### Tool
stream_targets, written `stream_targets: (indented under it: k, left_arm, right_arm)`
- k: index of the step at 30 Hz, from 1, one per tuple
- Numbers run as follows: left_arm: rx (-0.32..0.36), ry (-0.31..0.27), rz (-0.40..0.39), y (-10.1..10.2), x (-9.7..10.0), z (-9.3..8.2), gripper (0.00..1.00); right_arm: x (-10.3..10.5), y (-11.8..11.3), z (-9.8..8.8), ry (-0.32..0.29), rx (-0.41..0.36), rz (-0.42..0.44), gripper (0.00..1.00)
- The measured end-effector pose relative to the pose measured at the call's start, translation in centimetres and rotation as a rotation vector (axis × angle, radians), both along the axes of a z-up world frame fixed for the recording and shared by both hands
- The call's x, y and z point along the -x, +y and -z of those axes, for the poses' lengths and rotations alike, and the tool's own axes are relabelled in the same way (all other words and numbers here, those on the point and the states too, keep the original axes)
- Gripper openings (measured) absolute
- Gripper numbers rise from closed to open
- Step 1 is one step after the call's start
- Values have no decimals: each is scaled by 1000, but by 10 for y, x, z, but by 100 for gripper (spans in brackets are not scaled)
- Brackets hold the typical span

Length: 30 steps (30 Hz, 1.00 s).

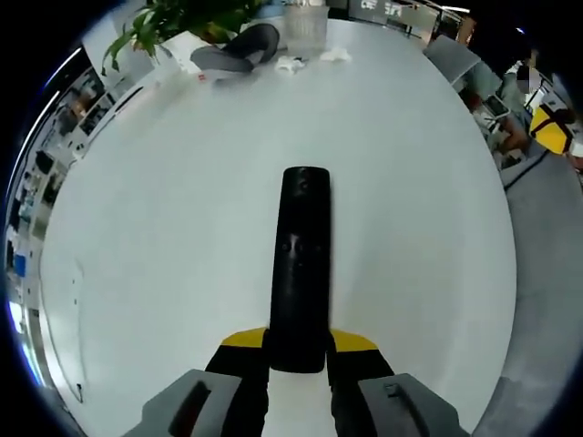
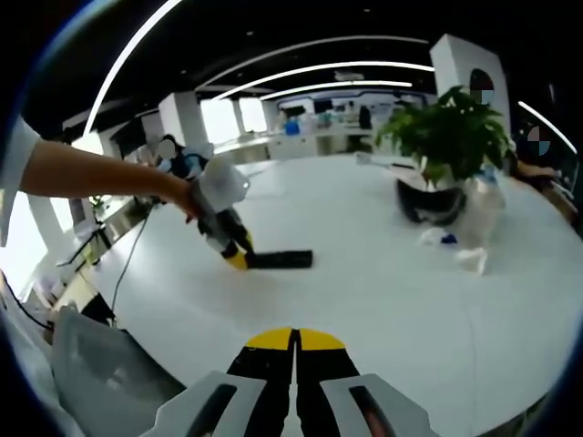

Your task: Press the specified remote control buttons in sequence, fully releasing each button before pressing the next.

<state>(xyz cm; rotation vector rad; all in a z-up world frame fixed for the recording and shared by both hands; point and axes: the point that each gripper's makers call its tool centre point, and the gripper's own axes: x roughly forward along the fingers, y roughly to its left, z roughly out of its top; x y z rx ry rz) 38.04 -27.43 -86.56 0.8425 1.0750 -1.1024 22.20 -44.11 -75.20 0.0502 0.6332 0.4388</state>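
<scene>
Two risks: the left gripper (image 1: 297, 350), fingers pinching only the near end of the remote (image 1: 301, 264), may let it pivot when the right gripper (image 2: 293, 350), fingers pressed together, pushes buttons.

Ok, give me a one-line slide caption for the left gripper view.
Left gripper clamps the near end of a black remote control over a white table, potted plant beyond.

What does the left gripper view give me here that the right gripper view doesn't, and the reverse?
Left gripper view: the remote control close up, lying lengthwise between the left gripper jaws, its buttons faintly visible.

Right gripper view: the right gripper with jaws together and nothing between them, plus the person's forearm reaching out with the other gripper.

Both: the remote, the white table and the potted plant.
</scene>
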Motion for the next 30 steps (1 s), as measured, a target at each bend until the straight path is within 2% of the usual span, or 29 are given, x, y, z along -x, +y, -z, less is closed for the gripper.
stream_targets:
  k: [30]
  left_arm:
    - [-11,5,2,-4,36,0,23]
  right_arm:
    - [1,0,-1,3,-20,-2,0]
